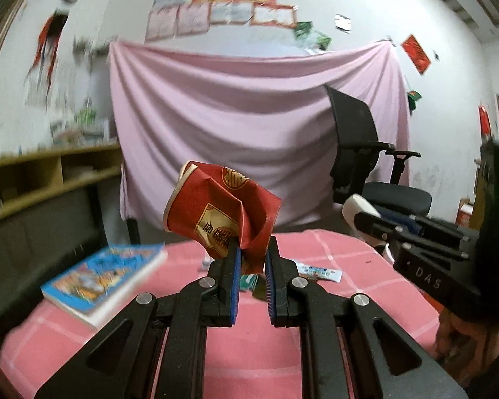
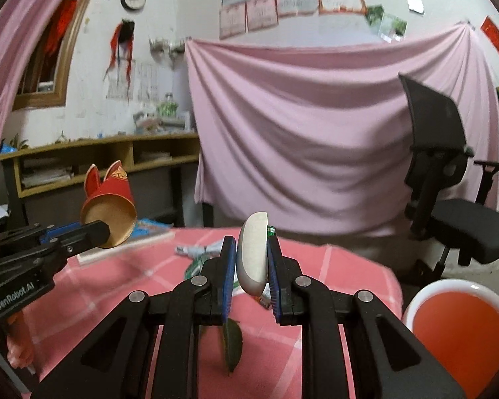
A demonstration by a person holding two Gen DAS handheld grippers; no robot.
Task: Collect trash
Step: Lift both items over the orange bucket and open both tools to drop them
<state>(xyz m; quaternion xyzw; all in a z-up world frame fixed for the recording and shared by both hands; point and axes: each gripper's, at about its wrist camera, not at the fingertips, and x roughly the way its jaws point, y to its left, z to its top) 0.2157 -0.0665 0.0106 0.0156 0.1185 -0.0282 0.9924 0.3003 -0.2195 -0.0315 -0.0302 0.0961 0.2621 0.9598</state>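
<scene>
Left gripper (image 1: 252, 259) has its fingers clenched on a crushed red paper cup with gold print (image 1: 221, 211), pinched by a crumpled edge and held up off the pink checked counter (image 1: 366, 266). Right gripper (image 2: 249, 259) has its fingers clenched on a pale, smooth, flattened oval piece of trash (image 2: 253, 252) (can't tell what it is; something green shows just behind it). Both items are airborne, well above the counter.

Step in hand, as I judge it: carrying both pieces to the bin. The red round bin with a white rim (image 2: 459, 326) sits low at the right of the right wrist view, beside the counter. To do it well: keep both grips tight, since the cup hangs by a thin fold and could slip; bring each gripper fully over the bin's mouth before letting go; drop one at a time so the grippers don't collide.

Counts:
- held trash: two (one cup, one pale oval)
- still on the counter: wrappers (image 2: 196, 251), at least three, blurred
- one dark green leaf (image 2: 232, 340), near the right gripper
- one blue illustrated book (image 1: 103, 282) (likely not trash)
- one bin
- one black office chair (image 2: 449, 179)
</scene>
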